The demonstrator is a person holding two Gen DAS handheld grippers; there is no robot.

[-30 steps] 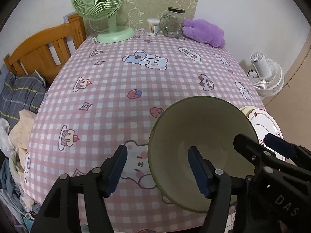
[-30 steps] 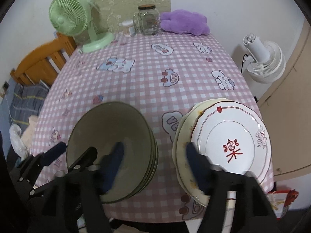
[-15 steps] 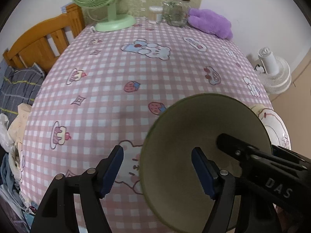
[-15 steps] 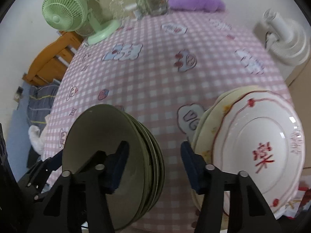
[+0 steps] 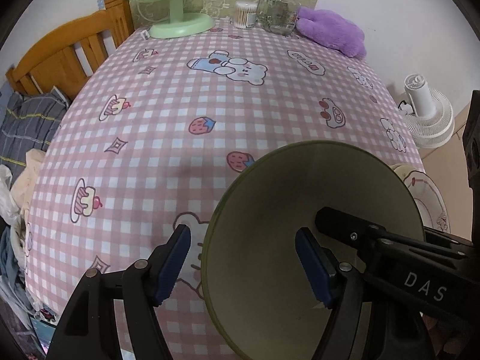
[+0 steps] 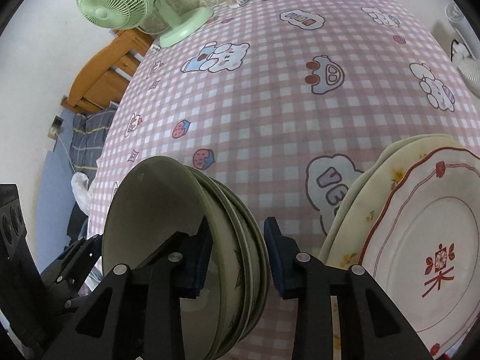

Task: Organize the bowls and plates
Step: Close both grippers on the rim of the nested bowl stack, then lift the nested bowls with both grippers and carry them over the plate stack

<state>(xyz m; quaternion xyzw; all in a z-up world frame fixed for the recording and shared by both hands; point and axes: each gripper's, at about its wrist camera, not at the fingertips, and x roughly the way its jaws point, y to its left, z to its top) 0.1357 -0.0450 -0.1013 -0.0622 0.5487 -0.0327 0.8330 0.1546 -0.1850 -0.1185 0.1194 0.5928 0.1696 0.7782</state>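
Observation:
A stack of olive-green bowls [image 6: 168, 225] sits at the near edge of the table; its top bowl [image 5: 300, 210] fills the left wrist view. My right gripper [image 6: 237, 255] straddles the stack's right rim, one finger inside the top bowl, one outside; the jaws stand apart with the rims between them. My left gripper [image 5: 243, 264] is open around the left rim of the same stack, its right finger inside the bowl. A stack of plates, topped by a white plate with red trim [image 6: 426, 234], lies to the right of the bowls and shows in the left wrist view [image 5: 426, 192].
The table has a pink checked cloth [image 5: 210, 96]. At its far edge stand a green fan [image 5: 177, 15], a glass jar [image 5: 279, 9], a swab box [image 5: 244, 15] and a purple plush [image 5: 333, 30]. A wooden bed frame [image 5: 66, 57] is left; a white floor fan [image 5: 426, 111] is right.
Both grippers have moved in closer on the bowl stack. The right gripper's jaws have narrowed around the stack's right rim and the view has tilted down. The bowls stay in place.

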